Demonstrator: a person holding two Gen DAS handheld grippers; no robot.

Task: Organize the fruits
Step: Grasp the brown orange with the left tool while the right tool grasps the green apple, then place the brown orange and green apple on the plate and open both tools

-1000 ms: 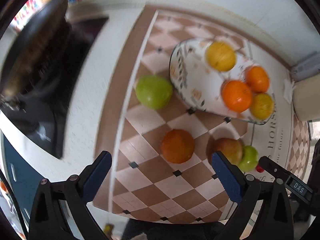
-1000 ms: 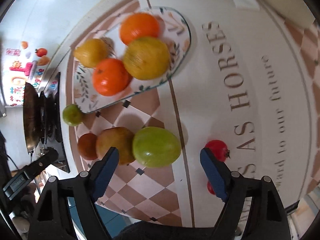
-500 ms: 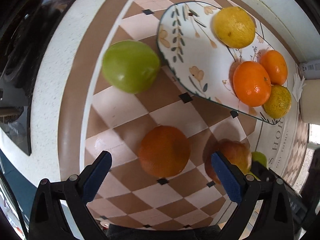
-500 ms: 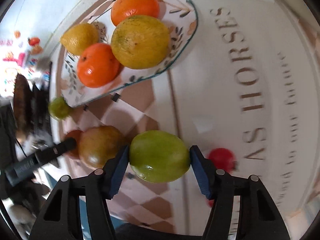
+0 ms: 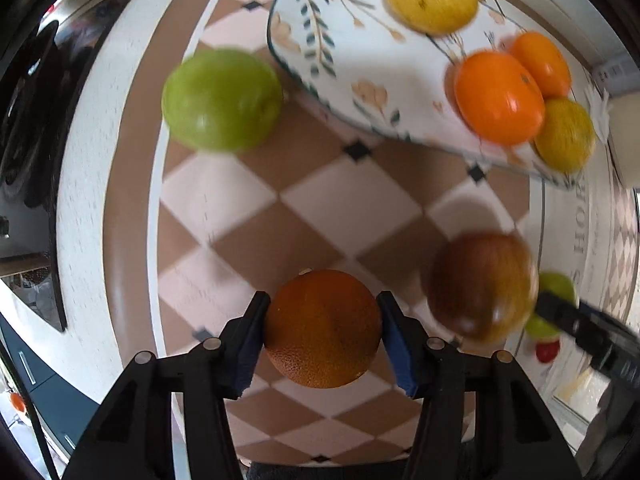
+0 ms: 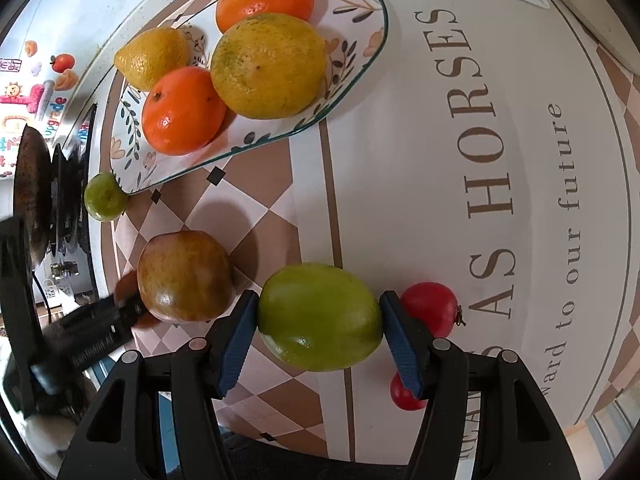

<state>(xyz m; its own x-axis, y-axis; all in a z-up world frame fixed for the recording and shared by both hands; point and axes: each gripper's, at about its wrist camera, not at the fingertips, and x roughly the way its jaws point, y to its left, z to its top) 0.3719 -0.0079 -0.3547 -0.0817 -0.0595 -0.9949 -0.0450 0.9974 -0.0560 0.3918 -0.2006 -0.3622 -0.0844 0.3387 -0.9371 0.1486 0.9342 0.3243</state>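
Gripping dark orange round fruit [image 5: 322,328], left gripper [image 5: 322,330] has blue pads pressed on both its sides, above checkered brown-and-white mat [image 5: 288,200]. Right gripper [image 6: 319,322] clamped same way on large green oval fruit [image 6: 320,317]. Brown-red apple [image 6: 185,276] just beside it; red fruit [image 6: 430,308] behind right finger. Floral oval ceramic plate [image 6: 360,4] holds two oranges, lemon, yellow-green citrus [image 6: 268,65]. Small green fruit [image 6: 105,197] near plate edge.

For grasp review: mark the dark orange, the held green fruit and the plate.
dark orange [image 5: 322,328], left wrist view, front face.
green fruit [image 6: 320,317], right wrist view, middle.
plate [image 6: 362,60], right wrist view, bare inner rim.
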